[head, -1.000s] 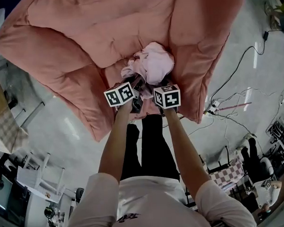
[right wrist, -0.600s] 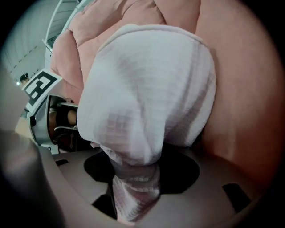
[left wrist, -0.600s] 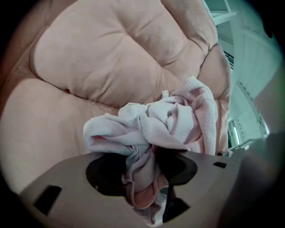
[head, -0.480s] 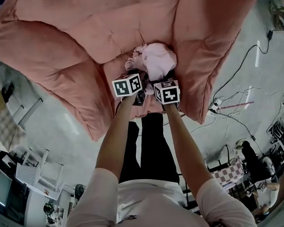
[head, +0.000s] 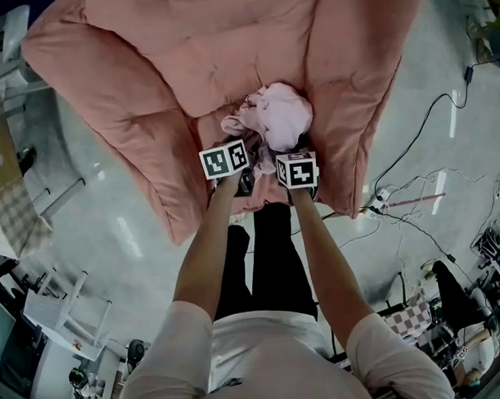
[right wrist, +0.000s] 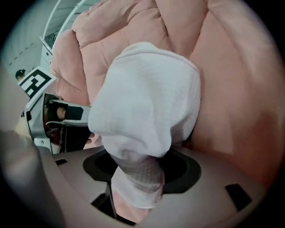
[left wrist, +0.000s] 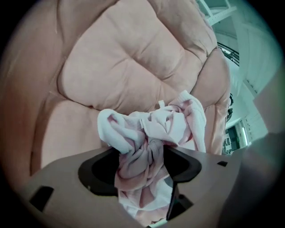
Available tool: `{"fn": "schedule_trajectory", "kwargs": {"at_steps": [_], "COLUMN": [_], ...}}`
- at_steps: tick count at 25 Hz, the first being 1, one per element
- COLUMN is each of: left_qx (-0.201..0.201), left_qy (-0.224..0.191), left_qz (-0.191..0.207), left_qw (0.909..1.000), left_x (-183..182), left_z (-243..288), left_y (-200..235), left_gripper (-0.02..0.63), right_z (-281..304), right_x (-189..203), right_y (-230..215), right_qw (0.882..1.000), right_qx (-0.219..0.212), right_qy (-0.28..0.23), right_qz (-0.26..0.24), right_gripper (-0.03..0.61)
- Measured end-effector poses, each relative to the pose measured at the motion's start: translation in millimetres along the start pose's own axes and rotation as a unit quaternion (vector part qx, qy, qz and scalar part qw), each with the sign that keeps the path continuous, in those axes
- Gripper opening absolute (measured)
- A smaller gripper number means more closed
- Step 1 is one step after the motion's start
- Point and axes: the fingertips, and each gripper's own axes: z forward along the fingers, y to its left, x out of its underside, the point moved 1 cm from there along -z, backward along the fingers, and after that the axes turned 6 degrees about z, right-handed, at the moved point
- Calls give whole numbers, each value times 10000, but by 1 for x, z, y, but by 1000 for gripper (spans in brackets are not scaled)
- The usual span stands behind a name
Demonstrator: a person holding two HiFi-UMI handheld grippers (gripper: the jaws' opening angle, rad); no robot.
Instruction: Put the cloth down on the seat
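Cloth: a pale pink cloth [head: 278, 116] is lying bunched in a loose heap on the seat [head: 211, 130], toward its front and close to the padded arm on the right side of the head view.
How it is likely handling: it looks soft, light and limp. It should slump wherever it is let go, and its folds could be catching on a jaw as the gripper pulls away. The thick folds at the top of the heap look like the best place to take hold.
Left gripper [left wrist: 140, 171]: its jaws are standing wide and have just been opening. A twisted hank of the cloth is lying between them, not pinched.
Right gripper [right wrist: 139, 171]: its jaws are also wide and have just been opening. A rounded fold of the cloth is draping down between them, loose.
Change from a second ago: the heap is sitting in much the same spot on the seat, and both grippers are still close up against it. The difference is mainly in the jaws, which were narrower on the cloth then.
Surroundings: the seat belongs to a big pink quilted armchair [head: 123, 93], and cables [head: 412, 140] are trailing over the grey floor [head: 112, 232] beside it.
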Motion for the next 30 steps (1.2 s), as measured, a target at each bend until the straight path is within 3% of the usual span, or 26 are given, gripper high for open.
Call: {"fn": "schedule_trajectory", "kwargs": {"at_steps": [11, 17, 20, 24, 30], "left_qx": [-6, 58, 52, 54, -58], "left_qy": [-301, -482, -617, -1135, -1839], "left_qz": [47, 566, 956, 1062, 1758], "left_qw": [9995, 9972, 9935, 9878, 9671], "left_x": [0, 7, 10, 8, -1], "left_z": [-83, -136, -163, -210, -280], "left_y": [-18, -48, -62, -76, -97], "left_gripper": [313, 313, 313, 313, 311], "right_z": [-70, -126, -149, -182, -240], "right_x": [6, 20, 27, 33, 14], "right_y": [24, 46, 57, 78, 109], "right_qw": [9981, 9960, 9940, 9905, 9760], "right_qx": [185, 135, 147, 96, 154], "right_qy": [-442, -733, -933, -1262, -2169], "right_qz": [376, 486, 551, 539, 123], "right_gripper": [279, 279, 279, 279, 279]}}
